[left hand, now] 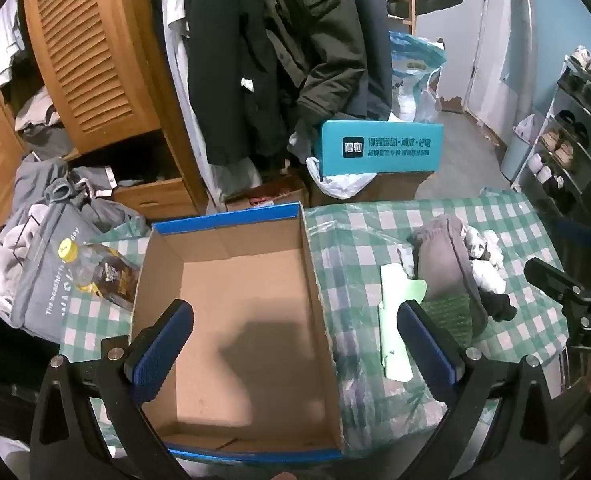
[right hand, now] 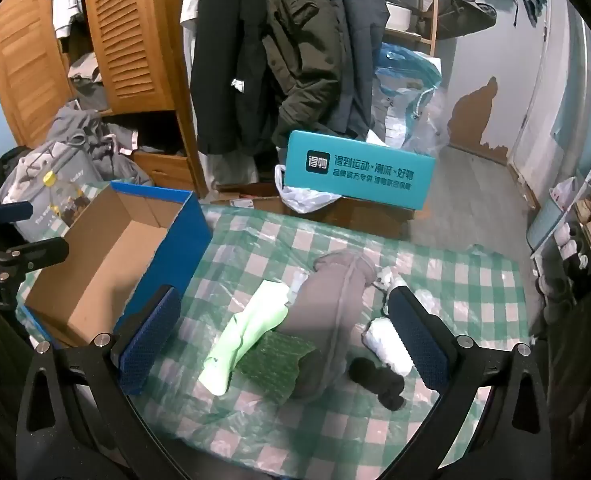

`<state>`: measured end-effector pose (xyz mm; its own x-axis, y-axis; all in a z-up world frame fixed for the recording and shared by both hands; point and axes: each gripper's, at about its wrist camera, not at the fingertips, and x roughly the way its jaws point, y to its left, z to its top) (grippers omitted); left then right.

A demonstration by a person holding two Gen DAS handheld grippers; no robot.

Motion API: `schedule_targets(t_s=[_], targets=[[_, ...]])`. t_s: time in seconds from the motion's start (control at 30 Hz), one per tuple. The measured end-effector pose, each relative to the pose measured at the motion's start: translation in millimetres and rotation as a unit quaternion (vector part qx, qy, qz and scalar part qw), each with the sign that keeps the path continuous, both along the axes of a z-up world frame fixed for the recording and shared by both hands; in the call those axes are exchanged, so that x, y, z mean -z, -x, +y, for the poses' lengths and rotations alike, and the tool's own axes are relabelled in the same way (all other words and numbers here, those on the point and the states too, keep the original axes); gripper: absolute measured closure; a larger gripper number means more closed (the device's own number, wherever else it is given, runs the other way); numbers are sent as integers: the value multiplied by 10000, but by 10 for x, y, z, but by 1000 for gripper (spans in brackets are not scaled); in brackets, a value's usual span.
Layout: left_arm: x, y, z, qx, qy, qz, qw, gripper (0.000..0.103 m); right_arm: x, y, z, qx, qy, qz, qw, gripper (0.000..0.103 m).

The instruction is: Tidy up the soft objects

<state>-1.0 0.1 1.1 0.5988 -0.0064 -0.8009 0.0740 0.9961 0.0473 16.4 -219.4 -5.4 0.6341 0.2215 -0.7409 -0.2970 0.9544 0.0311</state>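
Observation:
An empty cardboard box with blue outer walls (left hand: pixel 231 320) (right hand: pixel 107 264) stands on the checked table. My left gripper (left hand: pixel 295 336) hangs open above it, nothing between its fingers. To the box's right lies a pile of soft things: a grey garment (right hand: pixel 335 312) (left hand: pixel 443 268), a pale green sock (right hand: pixel 251 332) (left hand: pixel 393 320), a dark green textured cloth (right hand: pixel 275 364) (left hand: pixel 447 316), a white roll (right hand: pixel 383 344), a black sock (right hand: pixel 379 380) (left hand: pixel 499 304). My right gripper (right hand: pixel 283 340) hovers open over this pile, touching none of it.
A bottle with a yellow cap (left hand: pixel 99 272) lies left of the box beside a grey bag (left hand: pixel 35 272). Past the table's far edge stand a teal box (right hand: pixel 359 172), hanging coats (right hand: pixel 279 52) and a wooden wardrobe (left hand: pixel 91 60). A shoe rack (left hand: pixel 567 140) is at right.

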Motion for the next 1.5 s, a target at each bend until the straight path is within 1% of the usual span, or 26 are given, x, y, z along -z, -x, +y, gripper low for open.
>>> schedule_targets(t_s=[0.23,0.27,0.5,0.53,0.73,1.3,1.37,1.43,1.5], targets=[[-13,39,27,74,96,-63,9999,0,3,1,-5,-17,-2,25,10000,1],[-6,31,-13,37,20,-24,10000,1,-2,6,-23,-1,-40,13,10000,1],[-36,78,-31,33,62,-25,10000,1,0,5,-20,-2,-31,19,10000,1],[-5,-15,-6,29,105,43,9999,1,1,4,-20,-1,-26,22,10000,1],[9,-62,-1,40,148,108,9998,1,10,7,-14,2,-16,35,10000,1],[71,-5,-37,67,155,120,9998,1,28,9,-14,3,3,65,10000,1],[70,-2,-37,60,144,115,9998,1,-4,-39,15,5,13,68,10000,1],[71,1,-37,64,154,112,9998,1,71,44,-41,1,28,79,10000,1],[70,-2,-38,64,148,108,9998,1,66,36,-36,2,23,78,10000,1]])
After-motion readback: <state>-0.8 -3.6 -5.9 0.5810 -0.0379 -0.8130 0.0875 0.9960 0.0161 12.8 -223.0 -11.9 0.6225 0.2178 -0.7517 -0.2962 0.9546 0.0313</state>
